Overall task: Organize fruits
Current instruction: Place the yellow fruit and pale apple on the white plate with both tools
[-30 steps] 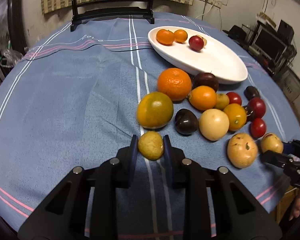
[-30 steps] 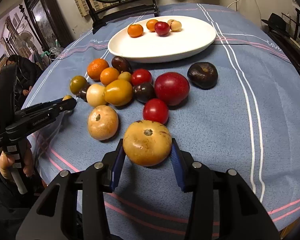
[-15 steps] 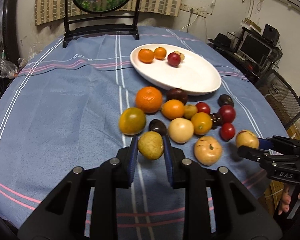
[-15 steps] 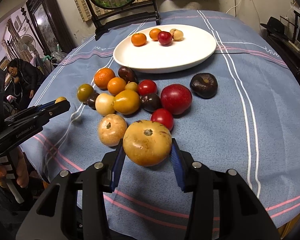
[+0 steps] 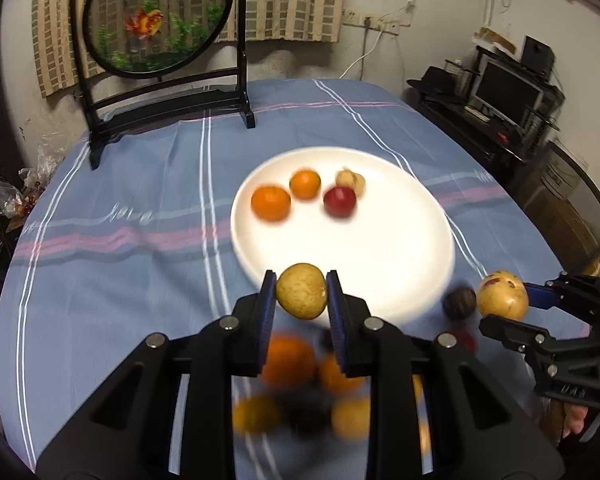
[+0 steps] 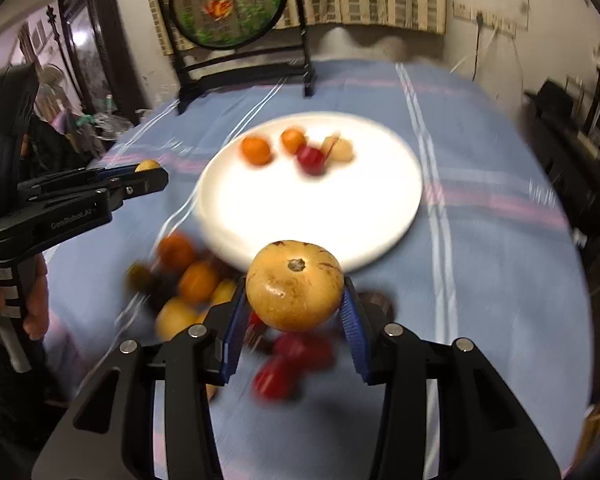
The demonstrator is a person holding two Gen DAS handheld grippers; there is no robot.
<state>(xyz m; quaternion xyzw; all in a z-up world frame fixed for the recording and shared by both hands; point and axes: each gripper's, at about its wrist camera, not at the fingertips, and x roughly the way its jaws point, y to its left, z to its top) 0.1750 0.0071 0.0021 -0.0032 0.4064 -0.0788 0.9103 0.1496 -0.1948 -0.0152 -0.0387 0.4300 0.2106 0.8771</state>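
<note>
Fruit aloft over a blue striped tablecloth (image 5: 112, 288), one piece to each gripper. Small yellow fruit (image 5: 301, 296) clamped in the left gripper (image 5: 301, 298), pinched at its widest part between the blue pads, hanging just short of the near rim of the white plate (image 5: 380, 256). Larger tan fruit (image 6: 295, 285) held by the right gripper (image 6: 295, 300), jaws closed on its flanks with the stem scar facing the camera, likewise near the plate's front edge.

Probably firm and fairly light, both pieces, with smooth rounded skins apt to roll once let go; best squeezed across the middle, as now, and no harder than needed, since bruising seems likely under a tight clamp. Bigger fruit spreading its jaws wider, so less pad wrapped around it and more chance of a slip.

Already on the plate's far side: two oranges (image 5: 271, 203), a red fruit (image 5: 340, 202) and a pale one (image 5: 351, 179), bunched together. Wide bare stretch across the near and middle of the plate, ample for setting both pieces down apart. Shallow rim only, little to stop a rolling fruit.

Below the grippers, blurred heap of loose fruit (image 6: 188, 280) on the cloth, close to the plate's edge. Round fish picture on a black stand (image 5: 156, 20) far behind, well apart from the work. Table edge curving away at right, nearest the right gripper.
</note>
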